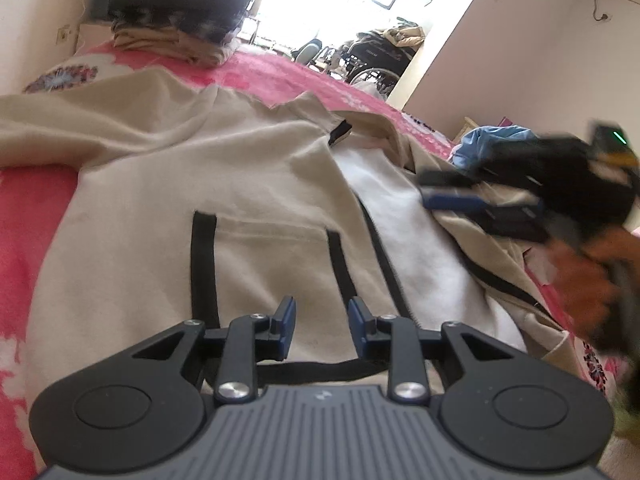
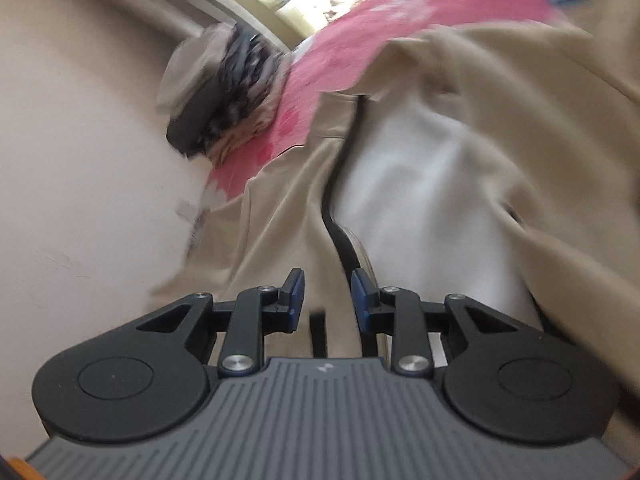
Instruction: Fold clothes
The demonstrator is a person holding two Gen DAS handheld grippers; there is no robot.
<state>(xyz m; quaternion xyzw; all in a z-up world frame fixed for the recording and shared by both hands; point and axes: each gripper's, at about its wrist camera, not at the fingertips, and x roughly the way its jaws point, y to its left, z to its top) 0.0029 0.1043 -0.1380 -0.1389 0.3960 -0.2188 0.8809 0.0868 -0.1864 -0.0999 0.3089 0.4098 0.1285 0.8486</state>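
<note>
A beige jacket (image 1: 160, 184) with black trim lies spread on the pink bed sheet (image 1: 24, 240). Its front is parted, baring the white lining (image 1: 384, 200). My left gripper (image 1: 322, 328) hovers over the jacket's hem near the black-edged pocket, its jaws a little apart with nothing between them. My right gripper (image 1: 426, 190) is blurred at the right, over the jacket's turned-back flap. In the right wrist view that gripper (image 2: 327, 300) is open above the jacket (image 2: 280, 220), beside the black zip edge and the lining (image 2: 420, 200). No cloth is pinched.
A stack of folded clothes (image 1: 176, 12) sits at the far end of the bed by the wall, also blurred in the right wrist view (image 2: 224, 100). A blue cloth (image 1: 492, 140) lies beyond the bed's right edge. A wheelchair (image 1: 372, 64) stands by the bright window. A person's hand (image 1: 588, 280) holds the right gripper.
</note>
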